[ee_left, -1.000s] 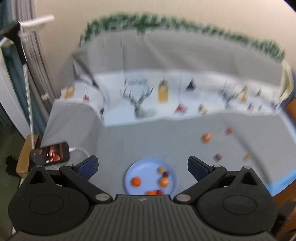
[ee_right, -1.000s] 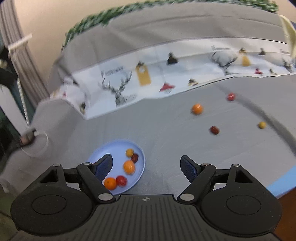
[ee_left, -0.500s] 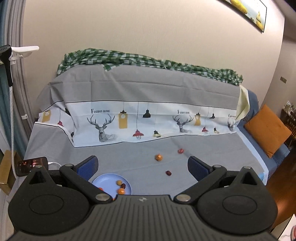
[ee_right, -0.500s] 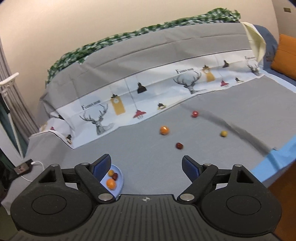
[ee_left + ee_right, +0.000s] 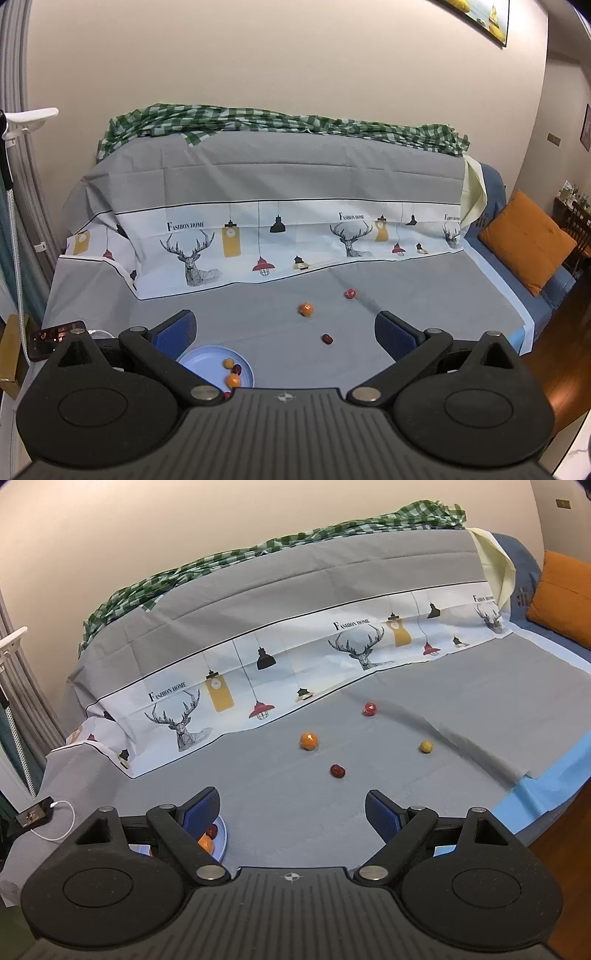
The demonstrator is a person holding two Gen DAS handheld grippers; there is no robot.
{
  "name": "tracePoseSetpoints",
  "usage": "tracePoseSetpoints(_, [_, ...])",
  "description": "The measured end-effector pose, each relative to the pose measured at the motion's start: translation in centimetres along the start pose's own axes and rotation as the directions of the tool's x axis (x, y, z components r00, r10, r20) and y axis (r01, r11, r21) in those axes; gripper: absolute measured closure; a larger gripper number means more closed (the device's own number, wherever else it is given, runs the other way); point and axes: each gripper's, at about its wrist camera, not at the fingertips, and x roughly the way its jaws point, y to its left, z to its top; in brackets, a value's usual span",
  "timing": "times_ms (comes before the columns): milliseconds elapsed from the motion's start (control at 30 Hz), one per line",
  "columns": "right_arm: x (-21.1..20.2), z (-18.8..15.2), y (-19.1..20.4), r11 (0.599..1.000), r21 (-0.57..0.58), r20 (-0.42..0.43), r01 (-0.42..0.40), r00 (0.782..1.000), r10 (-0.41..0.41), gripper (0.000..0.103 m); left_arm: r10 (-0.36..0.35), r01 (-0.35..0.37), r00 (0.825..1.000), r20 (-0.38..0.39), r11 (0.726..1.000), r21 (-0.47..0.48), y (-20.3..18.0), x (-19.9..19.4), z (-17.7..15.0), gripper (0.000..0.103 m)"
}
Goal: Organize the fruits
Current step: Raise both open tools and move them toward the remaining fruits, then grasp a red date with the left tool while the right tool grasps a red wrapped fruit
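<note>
A light blue plate (image 5: 207, 363) lies on the grey sofa cover at the front left and holds several small fruits; it also shows in the right wrist view (image 5: 222, 834), partly hidden behind the finger. Loose on the cover lie an orange fruit (image 5: 308, 740), a red fruit (image 5: 369, 709), a dark red fruit (image 5: 337, 771) and a yellow fruit (image 5: 426, 746). The orange (image 5: 306, 310), red (image 5: 349, 293) and dark red (image 5: 327, 338) fruits also show in the left wrist view. My left gripper (image 5: 284, 328) and right gripper (image 5: 293, 806) are open, empty, held back above the sofa's front edge.
A phone (image 5: 55, 334) on a white cable lies at the sofa's left end. An orange cushion (image 5: 528, 242) sits at the far right. A green checked cloth (image 5: 280, 123) lies along the backrest. A lamp stand (image 5: 14, 206) is at the left. Wooden floor shows to the right.
Both grippers have pulled back and up from the plate, so more of the sofa and room shows. The earlier blur has gone. The fruits have not moved.
</note>
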Motion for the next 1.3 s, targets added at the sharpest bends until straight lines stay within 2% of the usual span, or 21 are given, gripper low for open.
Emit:
tracePoseSetpoints(233, [0.8, 0.3, -1.6, 0.999, 0.027, 0.009, 0.036, 0.999, -0.036, 0.015, 0.017, -0.018, 1.000, 0.023, 0.999, 0.030, -1.1, 2.0, 0.5, 0.000])
tracePoseSetpoints(300, [1.2, 0.5, -2.3, 0.998, 0.039, 0.013, 0.052, 0.999, -0.053, 0.014, 0.022, -0.021, 1.000, -0.003, 0.999, 0.049, -1.5, 3.8, 0.5, 0.000])
tracePoseSetpoints(500, [2.3, 1.9, -5.6, 0.993, 0.065, 0.062, 0.096, 0.993, -0.100, 0.007, 0.044, -0.026, 0.991, -0.124, 0.990, 0.139, -2.5, 12.5, -1.0, 0.000])
tracePoseSetpoints(633, [4.3, 3.2, -8.3, 0.992, 0.053, 0.078, 0.115, 0.990, -0.119, 0.004, 0.006, 0.036, 0.970, -0.244, 0.985, 0.166, -3.0, 20.7, -2.9, 0.000])
tracePoseSetpoints(700, [6.2, 4.0, -10.0, 0.991, 0.063, 0.070, 0.118, 0.990, -0.122, 0.003, -0.005, 0.047, 0.966, -0.258, 0.986, 0.159, -3.1, 24.7, -3.9, 0.000])
tracePoseSetpoints(800, [10.3, 5.1, -12.4, 0.993, 0.063, 0.017, 0.099, 0.995, -0.101, 0.003, 0.035, 0.010, 0.968, -0.247, 0.984, 0.180, -3.8, 32.0, -5.7, 0.000])
tracePoseSetpoints(900, [15.8, 6.1, -14.6, 0.996, 0.039, -0.043, 0.076, 0.996, -0.074, 0.003, 0.062, -0.013, 0.945, -0.322, 0.988, 0.154, -4.3, 40.1, -8.0, 0.000])
tracePoseSetpoints(933, [17.7, 6.4, -15.2, 0.997, 0.028, -0.061, 0.068, 0.996, -0.066, 0.003, 0.078, -0.033, 0.941, -0.331, 0.990, 0.139, -4.5, 42.5, -8.9, 0.000])
tracePoseSetpoints(1000, [22.3, 7.0, -16.5, 0.998, 0.016, -0.108, 0.061, 0.992, -0.059, 0.002, 0.095, -0.061, 0.943, -0.320, 0.992, 0.114, -5.0, 46.5, -10.6, 0.000])
tracePoseSetpoints(1100, [29.7, 7.3, -18.2, 0.999, 0.001, -0.179, 0.045, 0.983, -0.044, 0.002, 0.031, 0.014, 0.921, -0.389, 0.994, 0.112, -6.4, 52.6, -12.3, 0.000])
tracePoseSetpoints(1233, [38.7, 8.0, -19.4, 1.000, -0.030, -0.247, -0.003, 0.969, -0.005, 0.003, -0.017, 0.065, 0.898, -0.440, 0.993, 0.095, -7.9, 59.0, -13.7, 0.000])
tracePoseSetpoints(1300, [43.0, 8.2, -19.5, 1.000, -0.022, -0.267, -0.006, 0.964, 0.000, 0.003, -0.031, 0.084, 0.876, -0.481, 0.993, 0.088, -8.6, 61.9, -14.1, 0.000])
